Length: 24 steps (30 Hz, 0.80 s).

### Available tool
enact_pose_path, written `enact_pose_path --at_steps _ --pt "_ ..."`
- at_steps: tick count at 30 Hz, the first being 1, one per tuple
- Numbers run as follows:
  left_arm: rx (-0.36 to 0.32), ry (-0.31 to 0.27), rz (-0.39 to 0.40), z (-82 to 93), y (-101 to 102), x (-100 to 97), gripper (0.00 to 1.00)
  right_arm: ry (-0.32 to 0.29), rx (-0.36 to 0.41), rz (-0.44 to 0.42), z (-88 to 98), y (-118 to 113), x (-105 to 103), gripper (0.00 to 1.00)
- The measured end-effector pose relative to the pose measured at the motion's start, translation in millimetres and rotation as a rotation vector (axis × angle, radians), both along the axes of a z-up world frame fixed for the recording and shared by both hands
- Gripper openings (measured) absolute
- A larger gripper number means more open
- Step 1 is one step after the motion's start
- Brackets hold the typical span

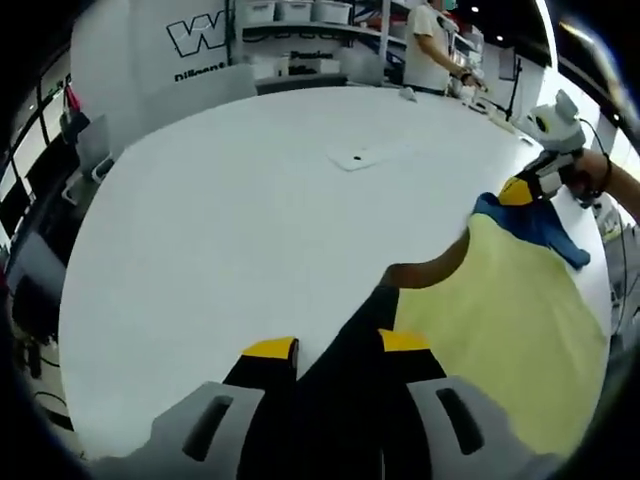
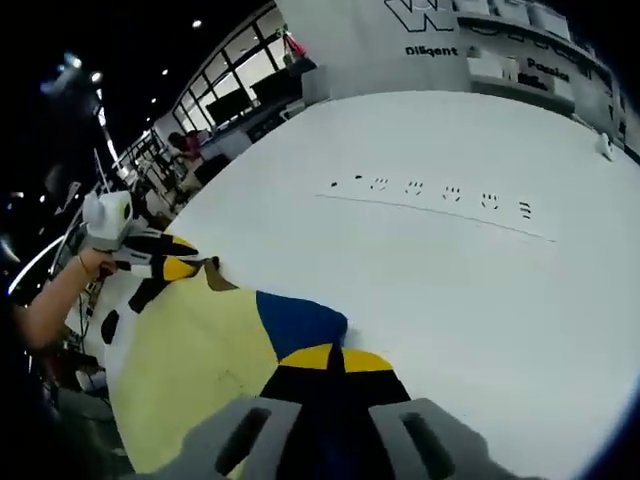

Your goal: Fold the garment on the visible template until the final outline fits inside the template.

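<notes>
A garment, yellow (image 1: 510, 300) with a blue patch (image 1: 535, 225) and a dark edge, lies at the right of the white table (image 1: 230, 220). Black cloth of that edge (image 1: 345, 360) sits between my left gripper's (image 1: 337, 345) yellow tips, which are shut on it. Farther off, my right gripper (image 1: 535, 185) pinches the blue part. In the right gripper view, my right gripper (image 2: 337, 360) is shut on the blue patch (image 2: 300, 322), and the yellow cloth (image 2: 190, 350) spreads left to my left gripper (image 2: 185, 257) at the brownish corner. A thin line with small dark marks (image 2: 440, 200) crosses the table beyond.
A person (image 1: 430, 45) stands at the table's far side by shelves with bins (image 1: 300, 12). A small mark (image 1: 355, 157) lies mid-table. Hands hold each gripper (image 1: 595, 175) (image 2: 60, 290). The table edge runs near the garment (image 1: 600, 290); chairs and desks stand at the left (image 1: 45, 180).
</notes>
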<state>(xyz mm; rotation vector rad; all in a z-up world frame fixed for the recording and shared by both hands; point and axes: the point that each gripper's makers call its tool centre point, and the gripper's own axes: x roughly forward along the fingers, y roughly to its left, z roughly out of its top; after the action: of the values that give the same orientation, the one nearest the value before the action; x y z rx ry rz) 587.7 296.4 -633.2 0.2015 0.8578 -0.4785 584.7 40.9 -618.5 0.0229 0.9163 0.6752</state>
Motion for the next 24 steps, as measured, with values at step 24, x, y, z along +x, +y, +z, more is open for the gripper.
enact_pose_path --at_steps 24 --pt "0.048 -0.203 -0.095 43.0 -7.3 -5.7 0.05 -0.291 -0.088 0.33 28.5 25.3 -69.6 0.0"
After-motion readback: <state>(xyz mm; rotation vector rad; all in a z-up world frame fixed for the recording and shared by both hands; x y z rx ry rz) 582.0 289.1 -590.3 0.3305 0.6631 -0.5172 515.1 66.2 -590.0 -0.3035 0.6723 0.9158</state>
